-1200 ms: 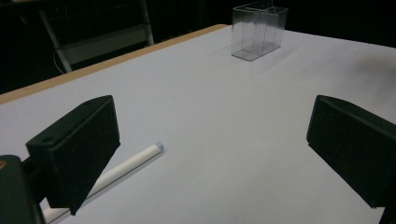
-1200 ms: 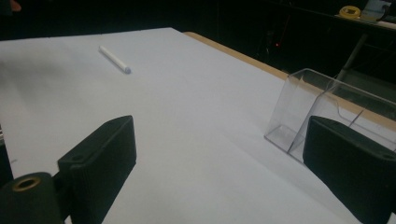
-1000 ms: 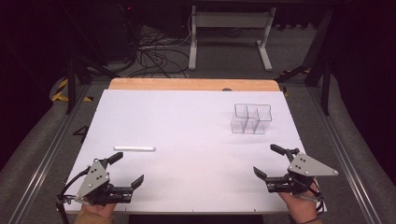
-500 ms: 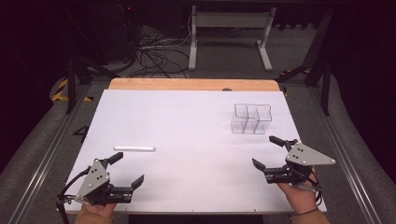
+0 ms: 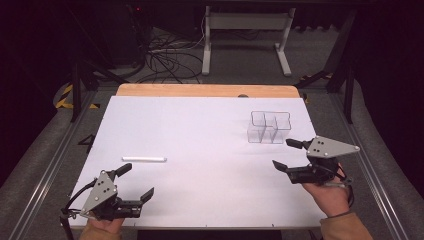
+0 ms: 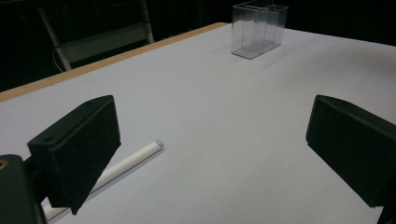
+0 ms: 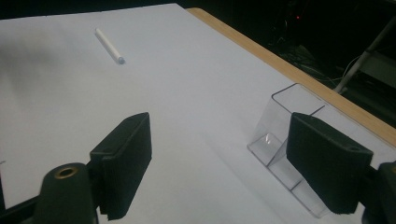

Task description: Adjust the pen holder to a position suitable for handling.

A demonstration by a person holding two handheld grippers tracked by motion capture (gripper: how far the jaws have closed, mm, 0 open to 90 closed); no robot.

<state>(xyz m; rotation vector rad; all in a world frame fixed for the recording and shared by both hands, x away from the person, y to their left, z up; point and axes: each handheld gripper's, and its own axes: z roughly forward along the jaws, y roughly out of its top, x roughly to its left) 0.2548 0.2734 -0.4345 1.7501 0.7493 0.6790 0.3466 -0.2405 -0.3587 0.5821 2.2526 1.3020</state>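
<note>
We see the right gripper (image 5: pixel 290 156), released and empty, has moved up toward the box (image 5: pixel 269 127); the left gripper (image 5: pixel 134 183) waits released near the stick (image 5: pixel 144 159), lower left.

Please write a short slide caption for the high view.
Two open hand-held tools, left tool and right tool, over a white table with a white stick and clear organizer.

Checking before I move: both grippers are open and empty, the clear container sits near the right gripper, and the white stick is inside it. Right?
Not quite. The white stick lies flat on the table near the left gripper, not inside the clear container, as the high view shows. The rest holds: both grippers are open and empty, and the container sits near the right gripper.
</note>
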